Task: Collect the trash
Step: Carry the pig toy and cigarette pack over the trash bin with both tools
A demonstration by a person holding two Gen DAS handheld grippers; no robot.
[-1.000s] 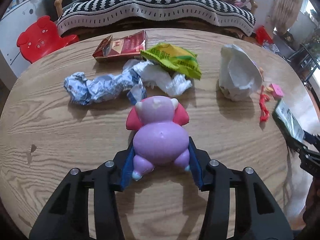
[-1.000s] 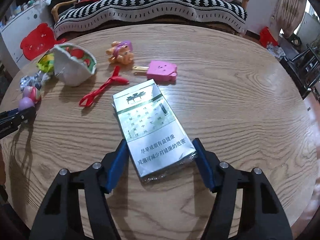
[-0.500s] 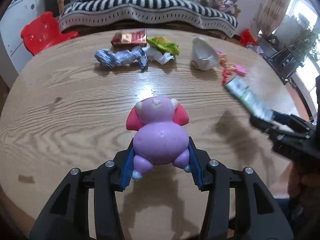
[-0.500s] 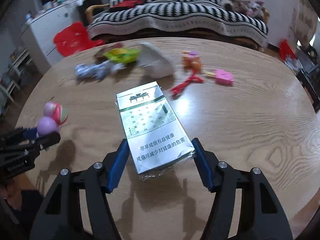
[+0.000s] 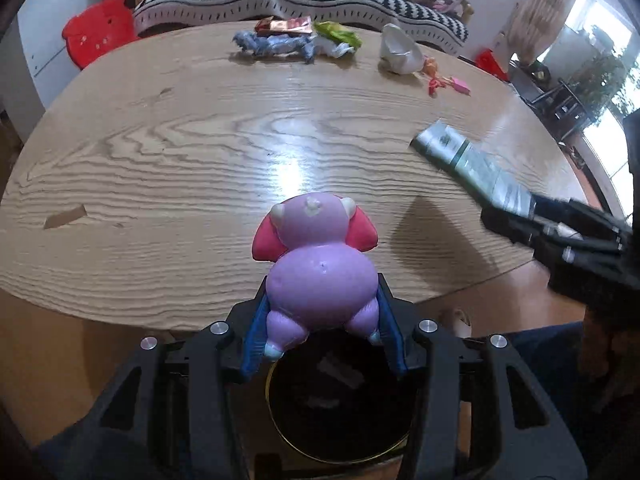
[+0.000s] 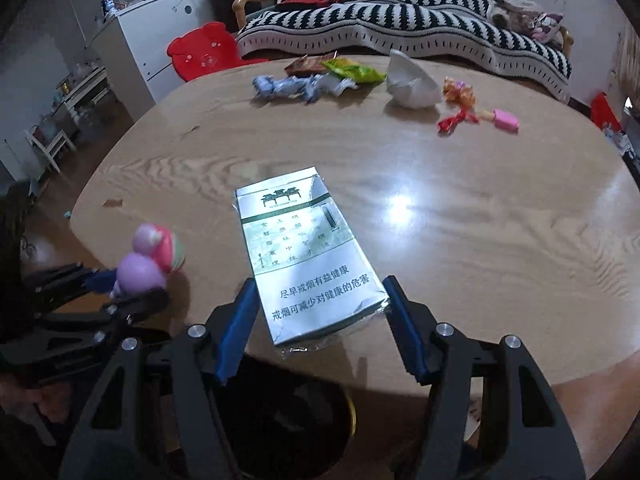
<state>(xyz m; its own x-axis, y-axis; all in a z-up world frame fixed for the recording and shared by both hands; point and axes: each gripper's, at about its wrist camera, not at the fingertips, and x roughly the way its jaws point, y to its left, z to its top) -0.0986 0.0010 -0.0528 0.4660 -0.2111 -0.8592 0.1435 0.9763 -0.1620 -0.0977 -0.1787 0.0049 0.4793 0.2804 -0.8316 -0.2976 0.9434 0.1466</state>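
A purple and pink pig toy (image 5: 320, 264) sits between the blue pads of my left gripper (image 5: 322, 280), which is shut on its body. My right gripper (image 6: 320, 282) is shut on a silver and green cigarette pack (image 6: 300, 248) that sticks out forward, tilted up. Both hover at the near edge of the wooden table (image 5: 180, 152). Below them on the floor stands a dark round bin with a yellow rim (image 5: 269, 394), also seen under the right gripper as the bin rim (image 6: 352, 412). The right wrist view shows the toy (image 6: 148, 260) at lower left.
Along the table's far side lie a crumpled blue-white wrapper (image 5: 272, 46), a red-brown packet (image 5: 284, 26), a green wrapper (image 5: 338, 34), a white crumpled paper cup (image 5: 400, 50), a small doll (image 5: 430, 66) and a pink popsicle toy (image 5: 460, 86). A red chair (image 5: 98, 36) and a striped sofa stand behind.
Both grippers have pulled back from the middle of the table to its near edge, each still holding its object. The bin has come into view beneath them.
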